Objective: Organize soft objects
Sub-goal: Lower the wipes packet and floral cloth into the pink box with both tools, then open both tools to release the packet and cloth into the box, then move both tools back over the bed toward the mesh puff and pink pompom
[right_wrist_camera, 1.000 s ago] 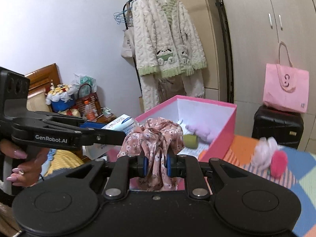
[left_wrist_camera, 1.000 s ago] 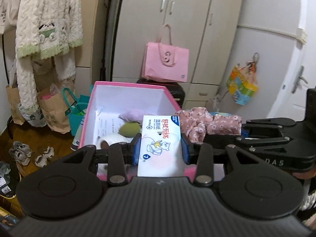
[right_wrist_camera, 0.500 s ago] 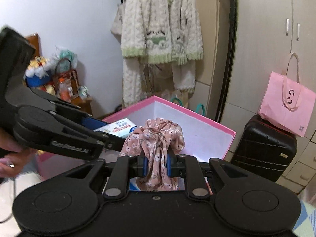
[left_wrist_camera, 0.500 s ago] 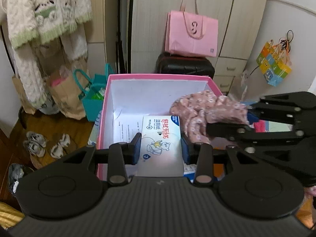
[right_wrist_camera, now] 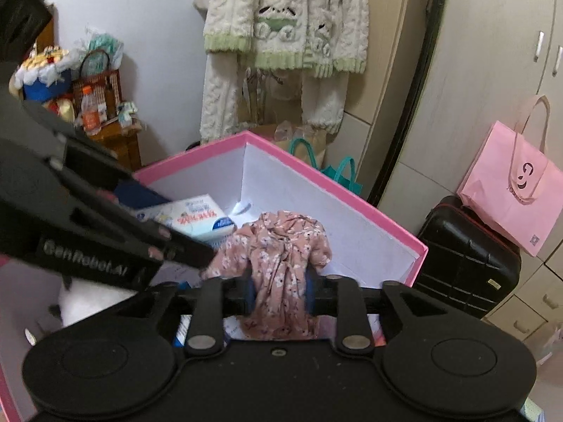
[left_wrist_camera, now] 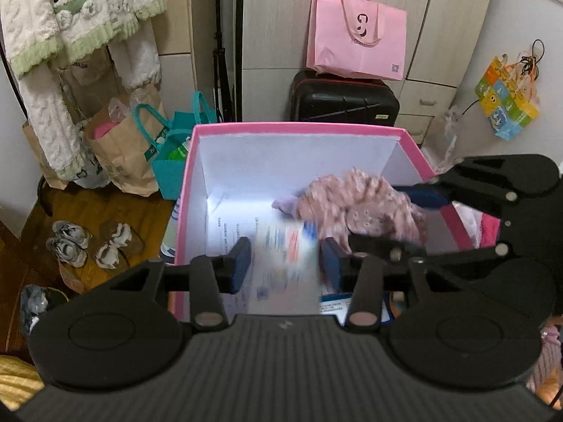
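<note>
Both tools over the pink box (left_wrist_camera: 299, 127), white inside, papers on its floor.

Left tool (left_wrist_camera: 283, 263): jaws have just been opening. Tissue pack (left_wrist_camera: 286, 260) sits between the blue pads but there is a gap on each side, so the pads are not pressing on it. Pack is blurred in the left view; in the right wrist view it is a white soft pack with red and blue print and a blue corner (right_wrist_camera: 195, 218), tilted, inside the box near its left wall.

Right tool (right_wrist_camera: 278, 293): jaws have just been opening too. Floral cloth (right_wrist_camera: 281, 263) hangs between the pads, which stand apart at its sides; no clear squeeze, looks released. Cloth is dusty pink with small white flowers, crumpled and bunched, draped down into the box. In the left view the same cloth (left_wrist_camera: 359, 204) lies bunched against the right side of the box, right tool's blue pad just beside it.

A lilac soft item (left_wrist_camera: 283, 205) peeks from under the cloth on the box floor; shape unclear.

Behind the box: black suitcase (left_wrist_camera: 345, 100) with pink bag (left_wrist_camera: 355, 38) on it.
</note>
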`<state>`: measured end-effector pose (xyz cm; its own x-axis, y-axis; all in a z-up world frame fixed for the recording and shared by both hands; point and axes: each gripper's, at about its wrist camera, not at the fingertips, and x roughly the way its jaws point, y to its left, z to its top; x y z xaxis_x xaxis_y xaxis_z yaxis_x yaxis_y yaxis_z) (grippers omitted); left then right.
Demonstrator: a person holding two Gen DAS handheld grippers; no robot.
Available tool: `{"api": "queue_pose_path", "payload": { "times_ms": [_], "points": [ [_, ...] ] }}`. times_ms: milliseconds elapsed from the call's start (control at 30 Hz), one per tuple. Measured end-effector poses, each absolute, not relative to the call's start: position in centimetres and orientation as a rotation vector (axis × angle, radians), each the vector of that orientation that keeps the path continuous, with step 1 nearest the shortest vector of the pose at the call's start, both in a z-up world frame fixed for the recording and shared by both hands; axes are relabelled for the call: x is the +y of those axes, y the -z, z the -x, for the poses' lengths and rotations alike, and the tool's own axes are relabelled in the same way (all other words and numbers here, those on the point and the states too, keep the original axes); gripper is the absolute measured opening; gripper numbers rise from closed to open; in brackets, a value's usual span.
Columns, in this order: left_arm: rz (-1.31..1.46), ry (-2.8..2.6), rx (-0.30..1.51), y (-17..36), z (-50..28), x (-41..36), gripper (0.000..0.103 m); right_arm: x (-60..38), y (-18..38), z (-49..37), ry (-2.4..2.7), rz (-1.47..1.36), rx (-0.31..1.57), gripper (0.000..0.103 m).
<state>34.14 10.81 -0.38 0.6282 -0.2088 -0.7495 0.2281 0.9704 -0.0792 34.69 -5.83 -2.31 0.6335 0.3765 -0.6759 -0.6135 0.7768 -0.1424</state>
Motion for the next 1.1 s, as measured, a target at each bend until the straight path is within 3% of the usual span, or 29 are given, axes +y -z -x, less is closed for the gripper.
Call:
{"api": "queue_pose_path", "payload": {
  "times_ms": [33,100,267,467,533,733,900,1100],
  "points": [
    [-0.031,0.247,0.851,0.2,-34.0,10.8,0.059,-5.7,2.3,-34.5,-0.574,0.394,0.666,0.053],
    [-0.052,0.252,0.834,-0.2,-33.6,10.7,0.063,-5.8,2.2,-34.1,-0.57,0.411,0.656,0.061],
    [-0.093,0.308,0.806,-1.8,-31.3,10.8,0.076,-6.3,1.2,-32.1,-0.525,0.43,0.665,0.066],
    [-0.121,0.366,0.773,-3.8,-27.3,11.0,0.08,-7.5,-0.7,-28.4,-0.542,0.397,0.65,0.067],
    [-0.141,0.384,0.759,-4.4,-26.0,10.8,0.087,-7.7,-1.3,-27.2,-0.548,0.398,0.645,0.067],
    [-0.176,0.41,0.76,-5.0,-22.8,10.4,0.088,-8.6,-3.1,-23.1,-0.53,0.432,0.617,0.068],
    [-0.195,0.434,0.748,-5.3,-20.5,10.0,0.095,-9.8,-4.3,-19.6,-0.535,0.463,0.582,0.069],
    [-0.209,0.469,0.774,-5.1,-18.3,9.0,0.096,-11.7,-4.8,-15.3,-0.539,0.485,0.539,0.076]
  ]
}}
